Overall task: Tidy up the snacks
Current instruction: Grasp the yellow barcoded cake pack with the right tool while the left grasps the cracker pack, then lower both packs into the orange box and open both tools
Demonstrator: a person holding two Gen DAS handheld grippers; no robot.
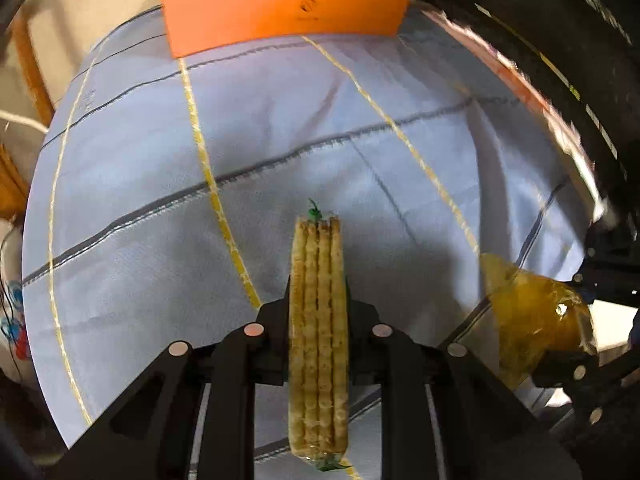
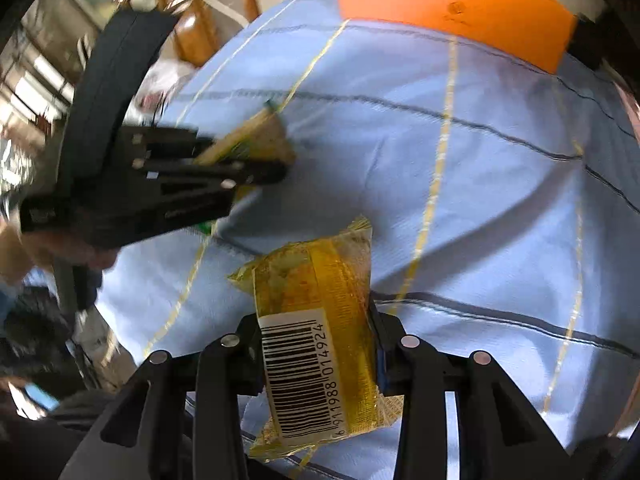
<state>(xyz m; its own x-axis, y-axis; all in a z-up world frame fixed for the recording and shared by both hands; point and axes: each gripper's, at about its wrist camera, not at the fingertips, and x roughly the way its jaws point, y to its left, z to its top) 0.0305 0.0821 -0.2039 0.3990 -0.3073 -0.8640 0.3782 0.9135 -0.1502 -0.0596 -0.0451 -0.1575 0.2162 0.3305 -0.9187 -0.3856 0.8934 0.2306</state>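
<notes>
Cracker pack [image 1: 319,320] sitting edge-on at lower centre, being clamped by left gripper [image 1: 318,304]. Yellow barcoded snack packet [image 2: 320,344] being clamped by right gripper [image 2: 318,340], lower centre. Orange box [image 1: 284,4] lying along top of frame on blue checked cloth [image 1: 160,184].

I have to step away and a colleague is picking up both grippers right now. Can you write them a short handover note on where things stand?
Left claw: shut on the cracker pack, held on edge above the blue tablecloth.
Right claw: shut on the yellow snack packet, barcode facing the camera, also lifted off the cloth.
The orange bin sits at the far end of the table, ahead of both claws.
Done: both snacks picked up.
Left: neither is in the bin yet; probably carry each forward and release it there. The bin's inside is not visible from here.
</notes>
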